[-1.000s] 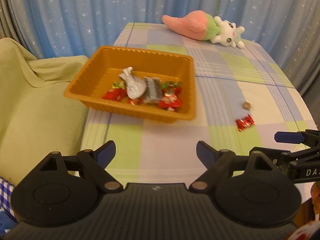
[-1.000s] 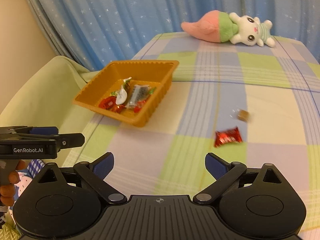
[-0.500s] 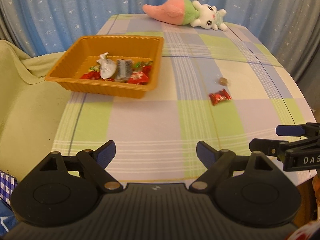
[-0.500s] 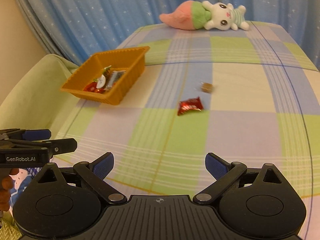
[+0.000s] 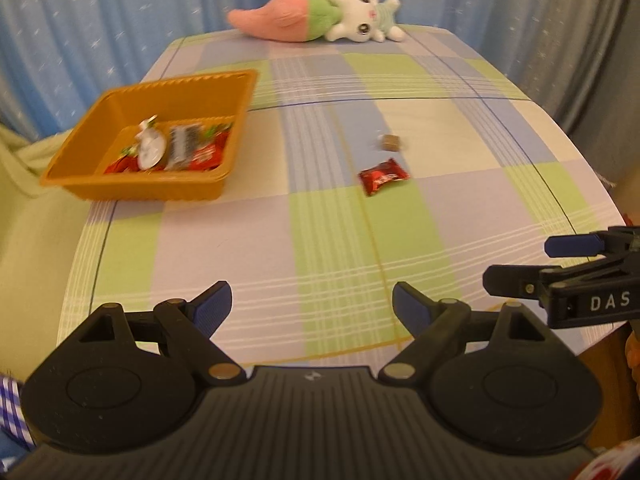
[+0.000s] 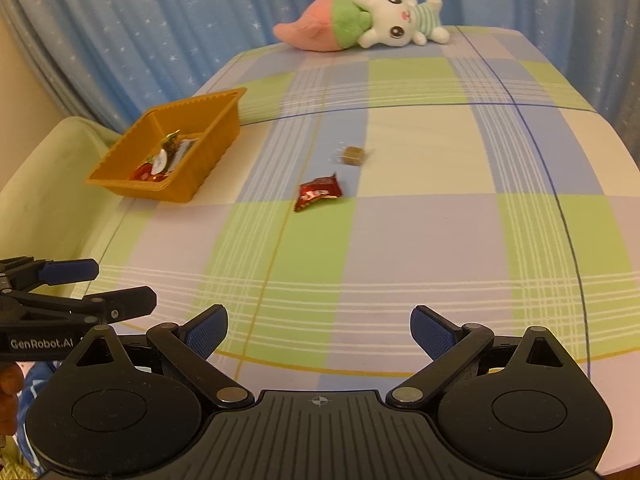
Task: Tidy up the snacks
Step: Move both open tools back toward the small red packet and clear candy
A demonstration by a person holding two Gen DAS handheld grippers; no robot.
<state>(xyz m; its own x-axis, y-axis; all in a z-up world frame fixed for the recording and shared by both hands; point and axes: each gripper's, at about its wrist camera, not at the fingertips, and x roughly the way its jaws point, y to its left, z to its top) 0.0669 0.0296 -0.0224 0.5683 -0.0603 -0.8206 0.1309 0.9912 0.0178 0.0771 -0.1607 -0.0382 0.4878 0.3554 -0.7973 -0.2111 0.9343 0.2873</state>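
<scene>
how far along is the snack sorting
Partly done: several wrapped snacks already lie in the orange tray. Nothing is in hand; the left gripper and right gripper both hang open and empty. Left: the red candy and the brown candy, both loose on the table.

Star-dotted blue curtains (image 6: 160,20) hang behind a checked tablecloth (image 6: 420,240) in warm light.

The checked tablecloth (image 6: 420,240) carries an orange tray (image 6: 208,164) at left. Mid-table lie a red candy (image 6: 318,194) and a brown sweet (image 6: 353,155) — a plush toy (image 6: 360,20) rests at the far edge.
</scene>
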